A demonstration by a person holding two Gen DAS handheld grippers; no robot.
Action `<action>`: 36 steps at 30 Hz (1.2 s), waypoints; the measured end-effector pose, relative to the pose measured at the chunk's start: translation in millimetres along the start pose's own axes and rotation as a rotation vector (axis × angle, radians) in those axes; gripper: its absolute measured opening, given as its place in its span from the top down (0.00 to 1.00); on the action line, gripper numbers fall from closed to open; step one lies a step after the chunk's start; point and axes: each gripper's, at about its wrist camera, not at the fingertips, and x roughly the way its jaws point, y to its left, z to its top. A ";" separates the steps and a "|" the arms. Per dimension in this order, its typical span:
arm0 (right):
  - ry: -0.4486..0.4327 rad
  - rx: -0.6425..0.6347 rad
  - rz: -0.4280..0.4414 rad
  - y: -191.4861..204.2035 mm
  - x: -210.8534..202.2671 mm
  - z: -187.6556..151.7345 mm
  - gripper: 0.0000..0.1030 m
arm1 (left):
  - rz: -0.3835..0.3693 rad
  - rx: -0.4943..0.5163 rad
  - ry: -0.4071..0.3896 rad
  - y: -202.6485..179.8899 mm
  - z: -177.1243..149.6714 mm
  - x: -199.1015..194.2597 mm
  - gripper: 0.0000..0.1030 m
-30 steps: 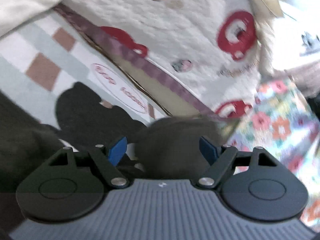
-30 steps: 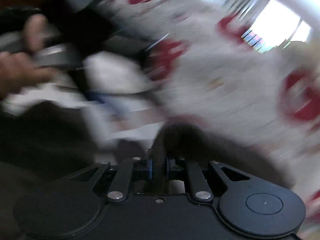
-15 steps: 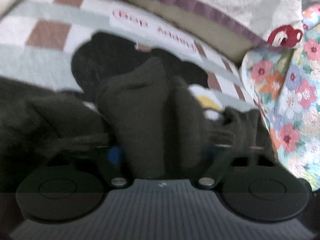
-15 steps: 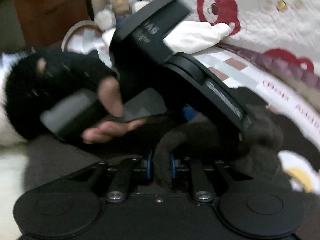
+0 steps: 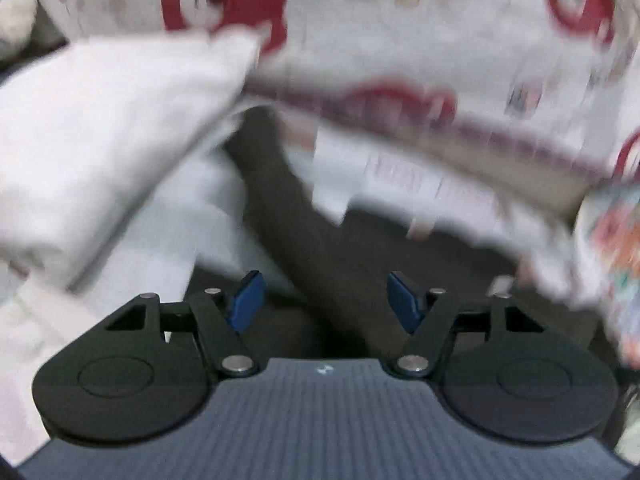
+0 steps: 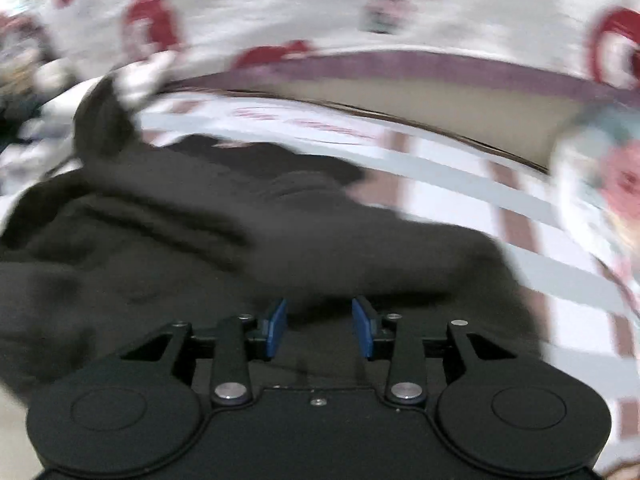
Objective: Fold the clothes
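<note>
Bedding fills both views, heavily motion-blurred.

Left gripper [image 5: 326, 300]: jaws have just been opening and stand wide, blue pads [image 5: 245, 300] clear of any cloth. Dark garment [image 5: 308, 240] lies below and ahead of the gap, running as a band up and to the left; nothing pinched. White folded cloth [image 5: 100, 140] sits to the upper left of the gripper, overlapping the garment's far end. Beyond it, checked sheet [image 5: 420, 184], then white quilt [image 5: 400, 20] with red bear prints. Floral fabric [image 5: 616, 248] at the right edge.

Right gripper [image 6: 320, 328]: jaws have just been opening, moderately apart, pads [image 6: 276, 326] free. Garment [image 6: 240, 248] lies bunched directly under and ahead of the fingertips, spreading left across the sheet [image 6: 520, 208]; cloth shows in the gap between the pads but is not clamped. One dark flap sticks up at the far left. Quilt [image 6: 320, 8] with its purple border rises behind; floral fabric [image 6: 608, 184] at the right.

Garment rests on the sheet, released by both grippers, rumpled.
</note>
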 end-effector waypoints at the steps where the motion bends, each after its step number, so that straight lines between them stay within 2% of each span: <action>1: -0.006 0.027 -0.030 -12.5 -1.7 -1.3 0.57 | 0.010 0.017 0.012 0.5 -1.2 0.3 0.36; 2: -0.015 0.035 -0.043 -22.7 -2.0 -1.4 0.55 | 0.020 0.033 0.023 0.9 -2.3 0.6 0.35; 4: -0.031 0.049 -0.068 -43.0 -2.6 -1.4 0.39 | 0.042 0.075 0.013 2.6 -2.0 -6.3 0.33; 6: -0.029 -0.018 -0.100 -54.8 11.2 5.6 0.38 | 0.063 0.118 -0.016 9.1 -2.9 -20.2 0.32; 8: -0.009 -0.192 -0.148 -57.3 23.4 3.7 0.33 | 0.089 0.133 -0.021 23.6 -1.6 -28.5 0.28; 10: 0.043 -0.384 -0.211 -61.0 39.6 -3.2 0.33 | 0.127 0.090 -0.014 47.1 0.8 -31.9 0.28; 11: 0.070 -0.428 -0.217 -64.4 49.1 -3.3 0.33 | 0.117 0.056 -0.014 60.0 2.5 -33.6 0.27; 13: 0.089 -0.420 -0.143 -70.0 55.8 6.0 0.34 | 0.042 -0.023 -0.004 81.1 2.4 -35.3 0.27; 15: 0.064 -0.376 -0.050 -68.6 57.1 22.4 0.34 | -0.036 -0.078 0.025 91.0 -1.0 -30.0 0.27; 18: 0.015 -0.320 0.030 -59.6 58.7 44.2 0.34 | -0.151 -0.079 0.096 85.2 -7.4 -10.1 0.24; 20: 0.013 -0.312 0.054 -52.2 59.8 45.7 0.34 | -0.210 -0.050 0.151 75.7 -11.5 1.9 0.24; 22: 0.014 -0.343 0.046 -43.6 58.7 34.9 0.34 | -0.169 0.030 0.188 61.3 -17.1 6.9 0.21; 25: 0.021 -0.406 0.014 -31.2 59.9 15.6 0.34 | -0.039 0.161 0.222 45.0 -24.6 15.3 0.18; 27: 0.021 -0.471 -0.050 -24.7 67.9 10.6 0.34 | -0.001 0.163 0.227 45.2 -26.2 18.9 0.18; 29: 0.022 -0.518 -0.104 -20.6 73.3 12.1 0.34 | -0.001 0.115 0.207 50.8 -24.5 18.6 0.18; 32: 0.026 -0.537 -0.125 -15.8 87.0 23.3 0.33 | -0.056 0.088 0.183 56.3 -21.8 17.4 0.18; 36: 0.014 -0.615 -0.090 13.2 107.8 25.9 0.33 | -0.049 0.118 0.169 47.8 -24.1 22.4 0.18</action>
